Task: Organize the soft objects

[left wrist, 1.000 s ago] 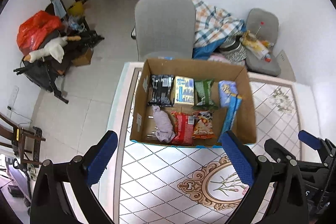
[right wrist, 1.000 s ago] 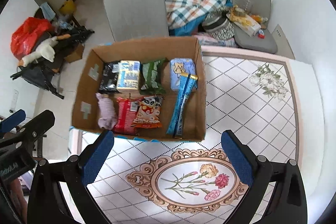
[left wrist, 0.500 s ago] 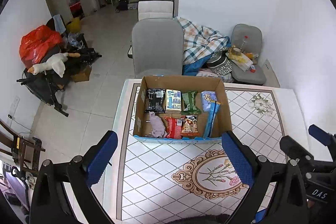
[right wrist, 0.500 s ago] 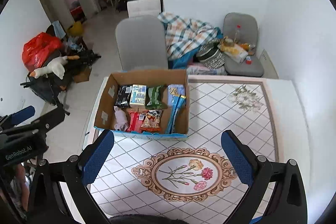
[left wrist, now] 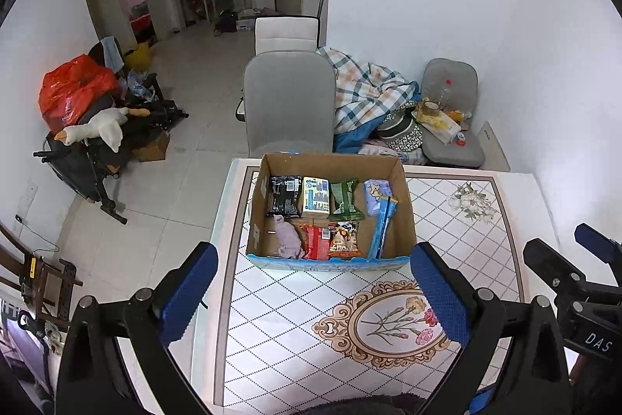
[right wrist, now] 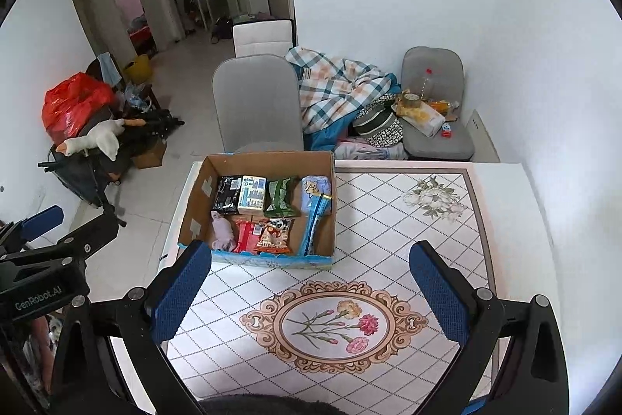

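Observation:
A cardboard box [left wrist: 404, 205] [right wrist: 194, 197] stands at the far left of the tiled table. It holds several snack packets in two rows, a pale purple cloth [left wrist: 288, 238] [right wrist: 222, 230] at its front left, and a long blue packet [left wrist: 383, 226] [right wrist: 315, 222] along its right side. My left gripper [left wrist: 315, 292] is open and empty, held high above the table short of the box. My right gripper [right wrist: 309, 292] is open and empty, likewise pulled back. Each gripper shows at the edge of the other's view, the right gripper [left wrist: 575, 275] and the left gripper [right wrist: 58, 240].
A grey chair [left wrist: 289, 100] stands behind the box. A plaid blanket [left wrist: 369, 92] and a cushioned seat [left wrist: 451, 127] with clutter lie behind the table. A cart with a red bag [left wrist: 74, 92] and a plush goose [left wrist: 97, 127] stands on the floor at left.
Both grippers have pulled back and risen away from the box, so it looks smaller and more of the room shows. Both stayed open and empty.

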The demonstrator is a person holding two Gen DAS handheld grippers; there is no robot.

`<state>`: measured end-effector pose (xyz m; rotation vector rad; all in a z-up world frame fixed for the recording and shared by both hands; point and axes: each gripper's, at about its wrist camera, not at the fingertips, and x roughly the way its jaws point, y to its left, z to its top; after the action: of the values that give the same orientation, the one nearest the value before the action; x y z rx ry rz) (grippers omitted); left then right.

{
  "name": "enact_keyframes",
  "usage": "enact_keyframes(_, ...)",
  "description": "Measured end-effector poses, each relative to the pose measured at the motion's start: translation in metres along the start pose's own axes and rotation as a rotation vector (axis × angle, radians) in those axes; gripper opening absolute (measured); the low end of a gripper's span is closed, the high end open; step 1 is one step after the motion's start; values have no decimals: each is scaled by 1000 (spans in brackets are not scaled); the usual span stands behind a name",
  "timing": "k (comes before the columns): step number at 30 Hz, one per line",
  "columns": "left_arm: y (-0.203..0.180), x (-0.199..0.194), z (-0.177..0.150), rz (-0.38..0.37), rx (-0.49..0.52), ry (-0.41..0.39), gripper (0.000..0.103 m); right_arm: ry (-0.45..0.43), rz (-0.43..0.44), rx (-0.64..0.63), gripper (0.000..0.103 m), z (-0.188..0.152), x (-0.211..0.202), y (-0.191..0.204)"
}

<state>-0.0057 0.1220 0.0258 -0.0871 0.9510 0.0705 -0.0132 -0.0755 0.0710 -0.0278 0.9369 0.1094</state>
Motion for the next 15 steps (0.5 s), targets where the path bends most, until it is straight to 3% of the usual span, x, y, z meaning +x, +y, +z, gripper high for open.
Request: enact_keyframes(15,-1,1,1,15,-15,-5,102,-18,-23,-3,103,6,1,-2)
